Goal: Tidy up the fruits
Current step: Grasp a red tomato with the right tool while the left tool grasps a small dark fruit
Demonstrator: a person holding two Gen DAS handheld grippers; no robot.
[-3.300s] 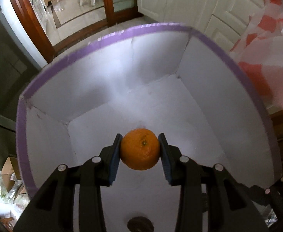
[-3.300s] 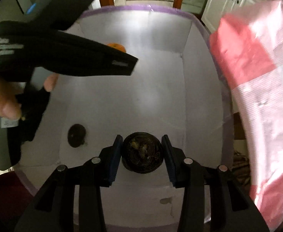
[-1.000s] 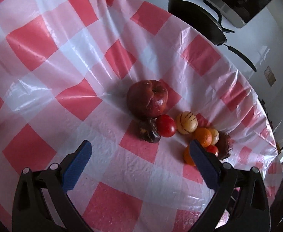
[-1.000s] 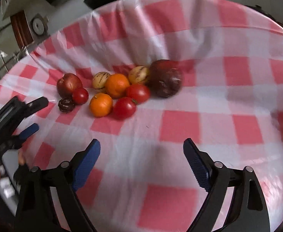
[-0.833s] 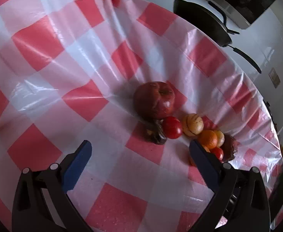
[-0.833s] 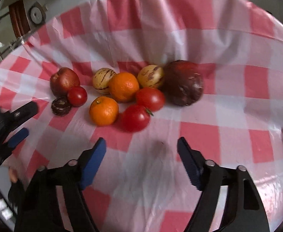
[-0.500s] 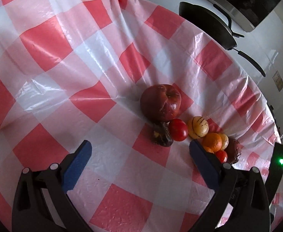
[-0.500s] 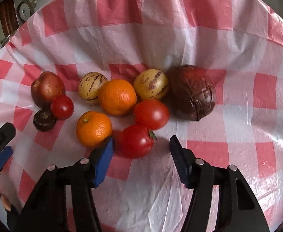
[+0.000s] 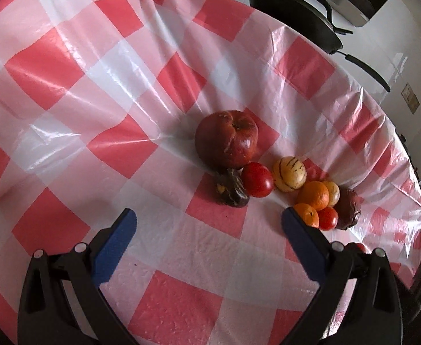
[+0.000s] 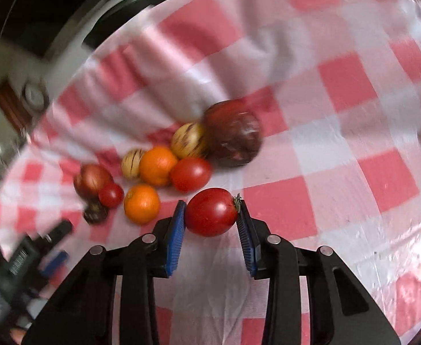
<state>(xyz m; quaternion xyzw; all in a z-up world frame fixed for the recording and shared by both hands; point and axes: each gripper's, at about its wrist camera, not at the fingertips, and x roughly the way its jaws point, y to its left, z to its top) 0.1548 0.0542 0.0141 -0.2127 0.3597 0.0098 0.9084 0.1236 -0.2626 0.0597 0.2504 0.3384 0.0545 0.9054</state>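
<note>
My right gripper (image 10: pixel 211 220) is shut on a red tomato (image 10: pixel 211 215) and holds it just in front of the fruit pile on the red-and-white checked cloth (image 10: pixel 339 143). Behind it lie another tomato (image 10: pixel 190 174), two oranges (image 10: pixel 141 203), striped yellow fruits (image 10: pixel 188 141) and a dark red apple (image 10: pixel 233 138). My left gripper (image 9: pixel 209 225) is open and empty, short of a big red apple (image 9: pixel 227 142), a dark shrivelled fruit (image 9: pixel 230 192), a small tomato (image 9: pixel 257 180) and a striped yellow fruit (image 9: pixel 289 174).
A black pan (image 9: pixel 293 17) stands on the white counter beyond the table's far edge. The left gripper's body (image 10: pixel 38 247) shows at the lower left of the right wrist view. Bare checked cloth (image 9: pixel 66 86) stretches left of the fruit.
Both grippers left the white box and came over the table. The right gripper closed in on the front tomato and shut on it. The left gripper moved a little nearer the apple, still open.
</note>
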